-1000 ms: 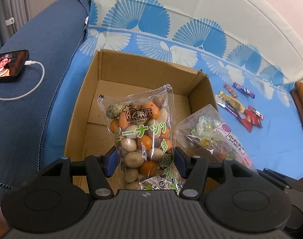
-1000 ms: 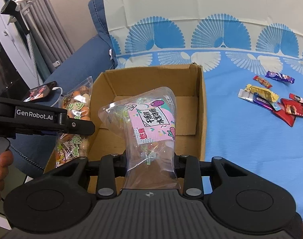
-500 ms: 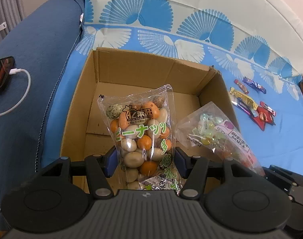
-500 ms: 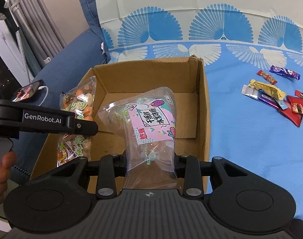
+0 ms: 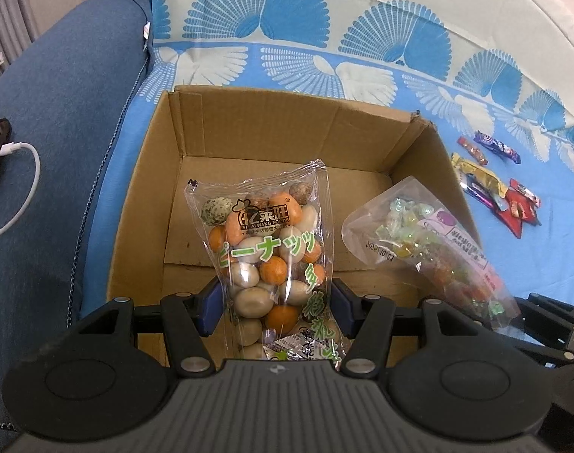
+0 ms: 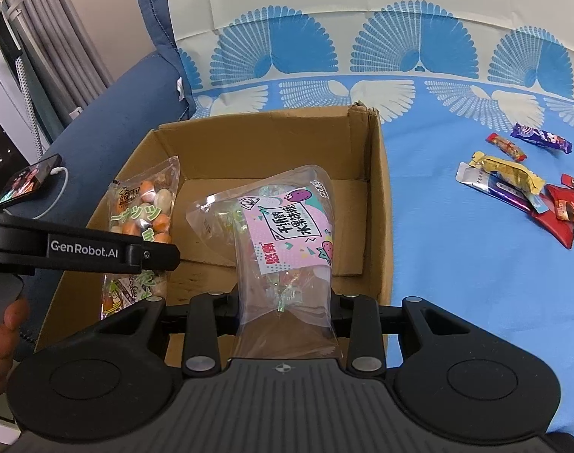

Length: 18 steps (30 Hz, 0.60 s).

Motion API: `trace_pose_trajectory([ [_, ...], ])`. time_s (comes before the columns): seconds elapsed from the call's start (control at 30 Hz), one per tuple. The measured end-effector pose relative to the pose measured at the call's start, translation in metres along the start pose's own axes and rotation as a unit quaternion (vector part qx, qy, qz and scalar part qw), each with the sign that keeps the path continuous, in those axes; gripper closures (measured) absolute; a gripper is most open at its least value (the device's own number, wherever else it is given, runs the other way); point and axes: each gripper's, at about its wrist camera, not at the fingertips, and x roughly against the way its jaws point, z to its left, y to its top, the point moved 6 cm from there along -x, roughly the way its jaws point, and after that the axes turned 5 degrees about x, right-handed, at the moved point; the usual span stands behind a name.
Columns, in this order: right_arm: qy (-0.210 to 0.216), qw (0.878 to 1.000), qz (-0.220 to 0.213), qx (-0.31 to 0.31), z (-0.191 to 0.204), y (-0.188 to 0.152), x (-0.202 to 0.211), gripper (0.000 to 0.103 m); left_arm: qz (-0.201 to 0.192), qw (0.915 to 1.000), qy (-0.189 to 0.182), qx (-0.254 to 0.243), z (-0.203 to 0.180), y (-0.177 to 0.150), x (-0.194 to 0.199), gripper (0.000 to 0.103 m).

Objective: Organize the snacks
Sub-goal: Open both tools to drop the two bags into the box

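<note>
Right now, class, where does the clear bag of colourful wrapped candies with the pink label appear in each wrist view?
Left wrist view: the clear candy bag with the pink label is at the right, over the box's right wall.
Right wrist view: it is central, held by the right gripper.
Shared landmark: the open brown cardboard box.

A blue sofa [image 5: 41,120] fills the space left of the left hand-held gripper [image 5: 275,302]. A phone [image 6: 28,179] lies on it, screen lit, a white cable [image 5: 20,192] plugged in. Grey curtains [image 6: 66,41] hang far left of the right hand-held gripper [image 6: 285,304].
</note>
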Motion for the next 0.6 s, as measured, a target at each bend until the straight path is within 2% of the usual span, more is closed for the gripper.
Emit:
trace_pose_trajectory([
  [0.2,-0.004,1.000,0.001,0.004,0.000,0.003,-0.007,0.064,-0.002,0.9999,0.008,-0.014,-0.002,0.005,-0.007,0.037],
  [0.27,-0.008,1.000,0.000,0.008,0.001,0.005,-0.010,0.063,-0.005,0.9997,0.014,-0.019,-0.002,0.008,-0.009,0.031],
  [0.3,-0.009,1.000,0.000,0.010,0.001,0.006,-0.011,0.061,-0.011,0.9996,0.020,-0.019,-0.001,0.010,-0.008,0.020],
  [0.33,-0.009,1.000,0.000,0.012,0.001,0.006,-0.012,0.054,-0.022,0.9991,0.029,-0.021,0.000,0.012,-0.006,0.005],
  [0.37,-0.010,1.000,0.001,0.013,0.001,0.007,-0.013,0.050,-0.035,0.9983,0.038,-0.026,0.001,0.014,-0.002,0.000],
  [0.43,-0.022,1.000,0.003,0.015,0.000,0.009,-0.012,0.012,-0.057,0.9962,0.053,-0.038,0.002,0.015,0.006,0.000],
  [0.5,-0.009,1.000,-0.003,0.020,0.004,0.008,-0.005,0.011,-0.057,0.9953,0.061,-0.047,0.001,0.013,0.011,0.000],
  [0.6,-0.011,0.999,-0.001,0.044,0.010,0.003,0.006,0.011,-0.058,0.9953,0.066,-0.041,0.003,0.002,0.022,0.000],
])
